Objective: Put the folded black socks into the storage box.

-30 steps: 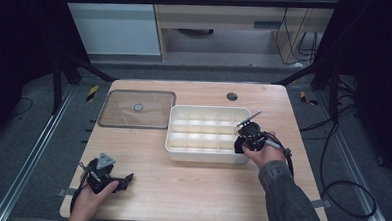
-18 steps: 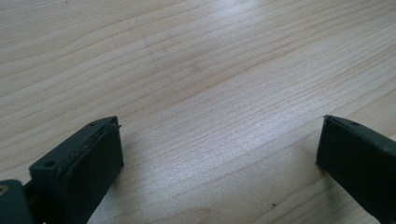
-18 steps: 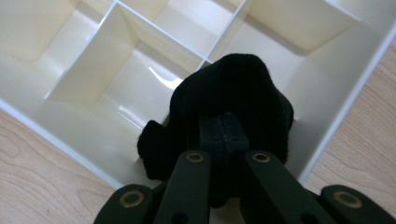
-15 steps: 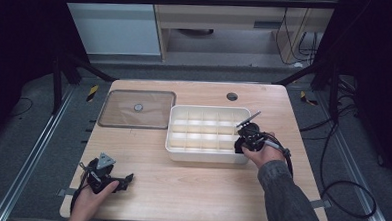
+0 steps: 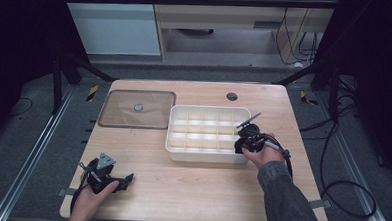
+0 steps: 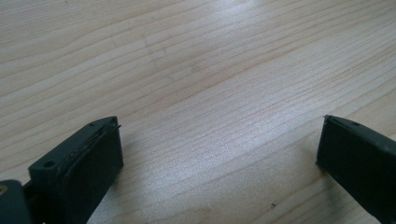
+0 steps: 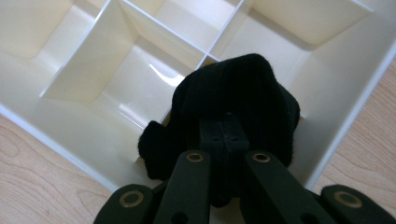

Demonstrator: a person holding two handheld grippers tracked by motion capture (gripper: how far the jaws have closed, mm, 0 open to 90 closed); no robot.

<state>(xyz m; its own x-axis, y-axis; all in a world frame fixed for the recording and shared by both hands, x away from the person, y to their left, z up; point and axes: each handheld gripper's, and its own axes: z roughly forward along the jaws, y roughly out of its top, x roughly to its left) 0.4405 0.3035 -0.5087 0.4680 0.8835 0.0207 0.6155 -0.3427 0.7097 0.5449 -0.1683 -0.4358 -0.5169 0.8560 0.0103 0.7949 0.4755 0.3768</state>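
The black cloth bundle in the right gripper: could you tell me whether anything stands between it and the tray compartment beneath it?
Nothing visible does: the black cloth bundle, clamped in the right gripper, hangs over the tray, above a white divider, and the compartments beneath look empty.

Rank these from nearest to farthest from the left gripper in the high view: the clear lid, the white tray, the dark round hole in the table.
From the left gripper, at the table's near left corner:
1. White tray, ahead and to its right.
2. Clear lid, ahead, left of the tray; nearly as close, hard to separate.
3. Dark hole, by the far edge, clearly farthest.
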